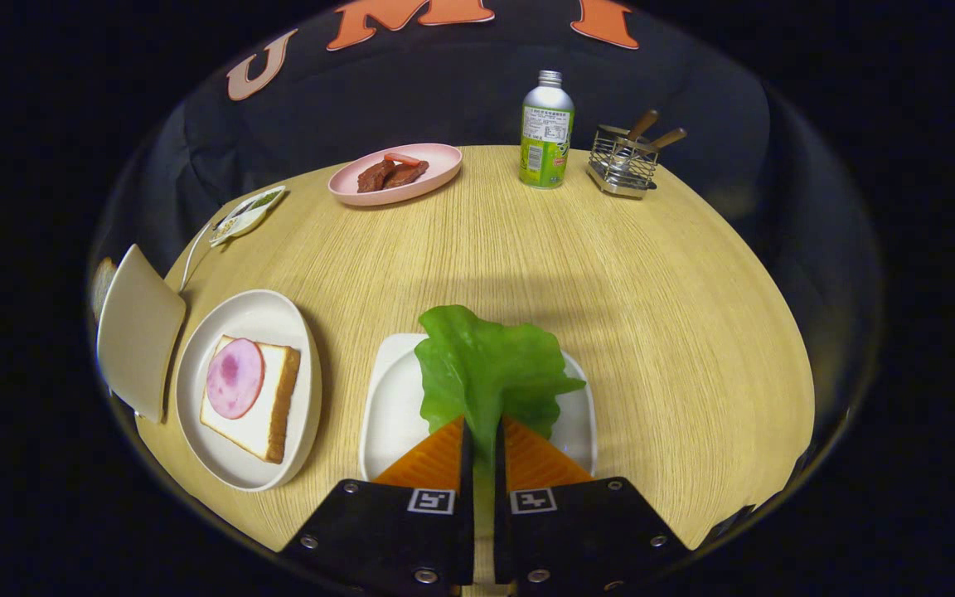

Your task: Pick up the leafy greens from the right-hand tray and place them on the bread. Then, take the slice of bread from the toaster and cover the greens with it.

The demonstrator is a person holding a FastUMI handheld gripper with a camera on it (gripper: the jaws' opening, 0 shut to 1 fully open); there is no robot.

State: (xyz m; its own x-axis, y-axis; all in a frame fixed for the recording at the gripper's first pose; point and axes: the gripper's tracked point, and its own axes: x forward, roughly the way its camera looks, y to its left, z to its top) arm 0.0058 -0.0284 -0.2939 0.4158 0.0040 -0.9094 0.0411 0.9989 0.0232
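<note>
Round wooden table (610,274). Tool (482,439) nearly shut, pinching greens (486,365) above tray (390,406). Bread (258,406) with ham lies left of tool, on plate (278,319).

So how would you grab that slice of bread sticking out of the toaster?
The gripper is now shut on the lettuce leaf. For the bread slice, pinch its exposed top edge across the thin faces, coming from above: little of it shows behind the toaster, whose body covers the rest.
</note>
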